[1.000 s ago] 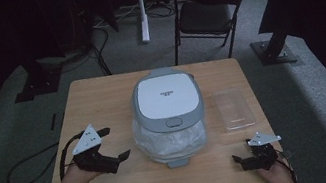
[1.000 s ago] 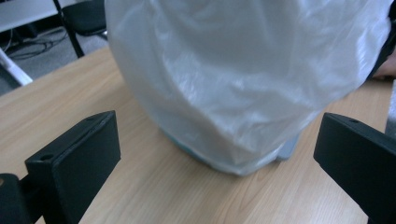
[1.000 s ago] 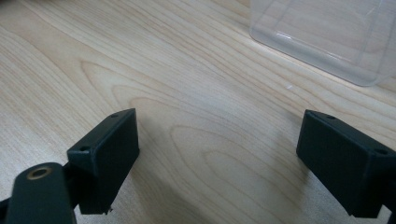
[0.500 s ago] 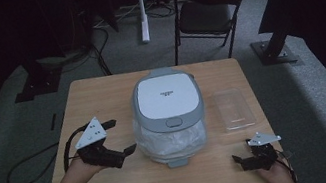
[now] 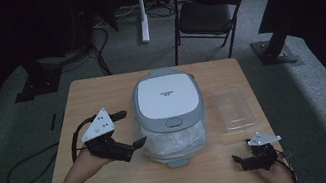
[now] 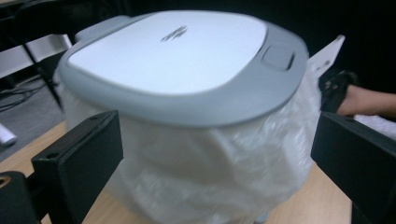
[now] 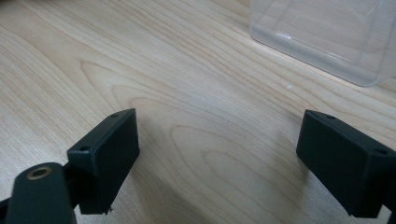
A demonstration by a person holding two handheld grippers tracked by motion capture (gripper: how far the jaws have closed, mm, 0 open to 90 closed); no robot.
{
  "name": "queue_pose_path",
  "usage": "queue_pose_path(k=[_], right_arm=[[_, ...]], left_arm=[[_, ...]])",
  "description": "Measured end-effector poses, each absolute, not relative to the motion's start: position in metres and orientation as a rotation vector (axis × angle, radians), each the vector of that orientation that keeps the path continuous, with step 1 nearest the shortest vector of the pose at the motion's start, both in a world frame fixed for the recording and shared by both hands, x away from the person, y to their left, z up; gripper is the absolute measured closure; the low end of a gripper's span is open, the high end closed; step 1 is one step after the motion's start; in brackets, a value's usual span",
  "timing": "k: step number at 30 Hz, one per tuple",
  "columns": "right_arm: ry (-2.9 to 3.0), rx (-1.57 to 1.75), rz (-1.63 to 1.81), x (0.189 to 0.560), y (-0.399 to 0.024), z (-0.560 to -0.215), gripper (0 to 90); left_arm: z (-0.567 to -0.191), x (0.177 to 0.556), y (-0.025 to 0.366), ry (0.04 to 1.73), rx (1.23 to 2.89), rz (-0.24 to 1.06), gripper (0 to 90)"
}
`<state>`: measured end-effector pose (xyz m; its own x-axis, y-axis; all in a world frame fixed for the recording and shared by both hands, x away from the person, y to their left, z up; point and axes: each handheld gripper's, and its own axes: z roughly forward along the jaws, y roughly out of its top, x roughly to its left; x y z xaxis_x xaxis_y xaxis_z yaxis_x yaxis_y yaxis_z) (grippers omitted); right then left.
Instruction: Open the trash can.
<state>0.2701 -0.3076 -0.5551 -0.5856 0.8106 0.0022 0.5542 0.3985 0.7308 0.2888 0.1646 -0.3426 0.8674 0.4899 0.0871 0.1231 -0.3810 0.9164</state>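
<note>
A small bin with a grey-rimmed white lid [image 5: 167, 98] stands in the middle of the wooden table [image 5: 95, 91]. A clear plastic bag [image 5: 175, 142] bulges out below the lid. My left gripper [image 5: 132, 127] is open at the bin's left side, its jaws level with the bag. In the left gripper view the lid [image 6: 177, 56] and the crinkled bag [image 6: 210, 172] sit close ahead between the spread jaws of the left gripper [image 6: 215, 154]. My right gripper [image 5: 244, 154] rests low near the table's front right corner, and the right gripper [image 7: 219, 154] is open over bare wood.
A clear plastic tray [image 5: 234, 108] lies right of the bin, and the tray [image 7: 327, 32] is just beyond my right jaws. A black chair [image 5: 205, 10] stands behind the table. Cables trail on the floor at the left. The other hand [image 6: 364, 98] shows past the bin.
My left gripper has risen and moved right, toward the bin's bagged side. The right gripper has stayed where it was.
</note>
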Motion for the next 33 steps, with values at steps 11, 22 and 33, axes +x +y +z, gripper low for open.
queue_pose_path(k=[11, 22, 33], right_arm=[[2.304, 1.185, 1.002, 0.27, -0.308, -0.555, 12.3], [2.304, 1.185, 1.002, 0.27, -0.308, -0.555, 12.3], [2.302, 1.189, 1.001, 0.27, -0.308, -0.555, 12.3]], left_arm=[[-0.334, 0.294, 0.138, 0.416, 1.909, 0.376, 8.1], [-0.33, 0.297, 0.111, 0.375, 1.899, 0.306, 25.5], [-0.332, 0.299, 0.095, 0.341, 1.902, 0.273, 51.7]])
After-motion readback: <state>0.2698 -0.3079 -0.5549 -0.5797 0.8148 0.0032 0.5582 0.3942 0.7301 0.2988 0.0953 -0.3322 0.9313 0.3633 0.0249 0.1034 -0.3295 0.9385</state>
